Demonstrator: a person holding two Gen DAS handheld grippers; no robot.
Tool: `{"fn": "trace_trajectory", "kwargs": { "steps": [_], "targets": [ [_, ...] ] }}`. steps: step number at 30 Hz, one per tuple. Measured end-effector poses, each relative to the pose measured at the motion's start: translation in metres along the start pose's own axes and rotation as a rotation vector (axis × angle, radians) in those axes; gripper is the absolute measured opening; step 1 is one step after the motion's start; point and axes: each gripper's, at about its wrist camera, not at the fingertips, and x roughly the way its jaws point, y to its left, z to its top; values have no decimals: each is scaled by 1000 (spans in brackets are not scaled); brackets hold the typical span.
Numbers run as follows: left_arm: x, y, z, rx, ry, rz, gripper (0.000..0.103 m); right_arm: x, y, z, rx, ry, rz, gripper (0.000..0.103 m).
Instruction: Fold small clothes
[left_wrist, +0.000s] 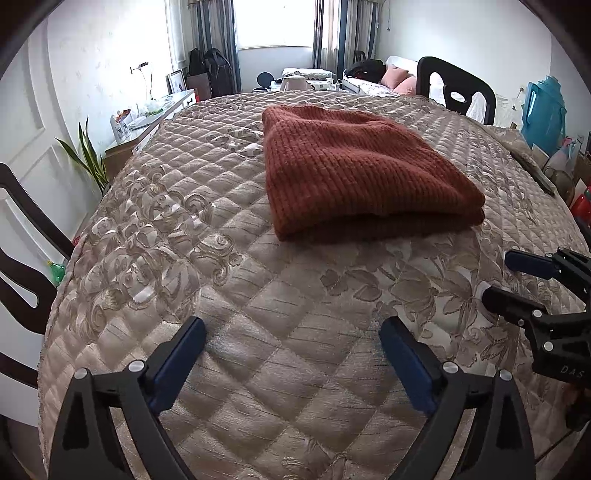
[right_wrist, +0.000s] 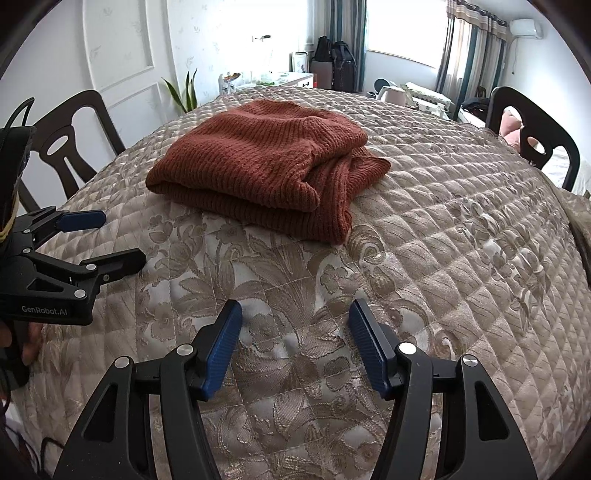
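Already folded, the sweater lies mid-bench, well apart from both tools; left tool and right tool gape wide, holding nothing. My guess: its loose right flap could slip open if nudged. Readable: "GenRobot.AI" on the left tool, "DAS" on the right

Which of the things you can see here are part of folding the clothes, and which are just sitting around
Part of the job:
rust knitted sweater, folded on the quilted table cover
left gripper, open
right gripper, open

Just lying about:
dark chairs
potted plant
pink cushions
backpacks
blue container
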Motion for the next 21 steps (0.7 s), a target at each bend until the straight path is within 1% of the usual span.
{"fn": "trace_trajectory", "kwargs": {
  "steps": [21],
  "targets": [
    [2,4,0,-8,13,11,102,0,0,0,0,0,0,61]
  ]
}}
